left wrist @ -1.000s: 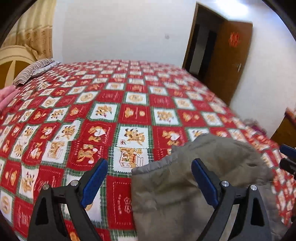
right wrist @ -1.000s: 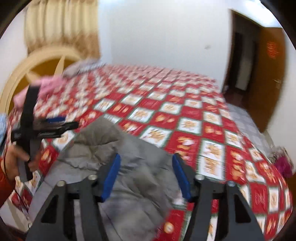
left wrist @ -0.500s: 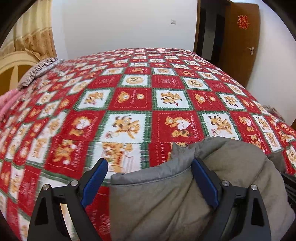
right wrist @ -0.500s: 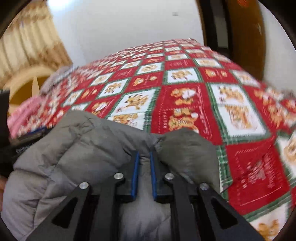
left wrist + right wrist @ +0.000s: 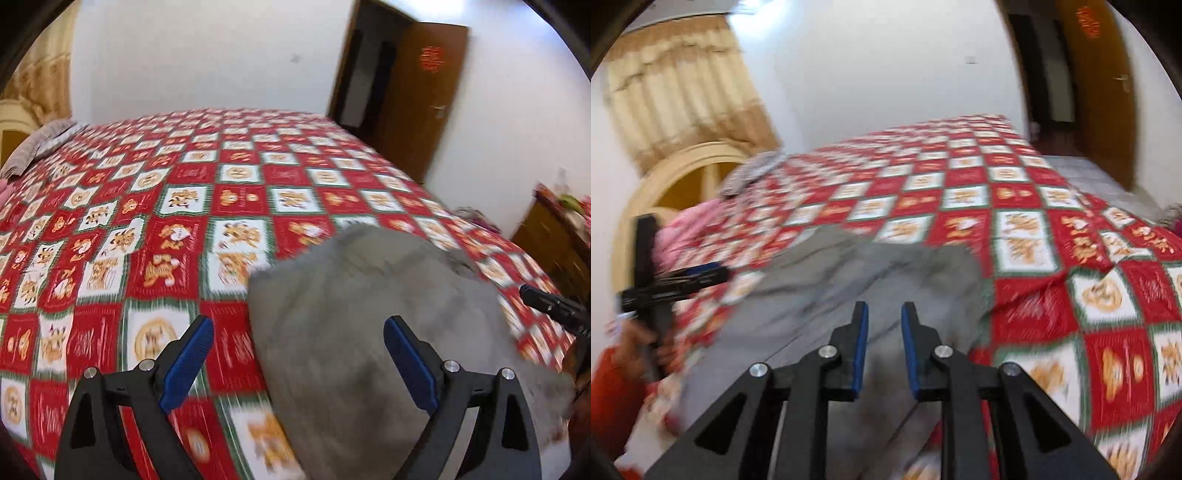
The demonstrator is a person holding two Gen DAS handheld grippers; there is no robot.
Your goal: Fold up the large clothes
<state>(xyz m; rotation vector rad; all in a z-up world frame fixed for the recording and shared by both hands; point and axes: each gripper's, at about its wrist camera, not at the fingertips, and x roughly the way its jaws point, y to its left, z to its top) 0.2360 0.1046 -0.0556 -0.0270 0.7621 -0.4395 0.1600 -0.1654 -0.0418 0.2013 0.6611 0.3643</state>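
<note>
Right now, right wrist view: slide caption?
Right gripper, jaws just reopening, over grey padded jacket on red patchwork bedspread.

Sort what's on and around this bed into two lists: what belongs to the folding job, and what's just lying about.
Part of the job:
- grey padded jacket
- left gripper, jaws wide open
- right gripper, jaws a little apart, just opening, nothing pinched
- red patterned bedspread, the work surface

Just lying about:
- pink garment
- striped pillow
- wooden door
- curtain
</note>
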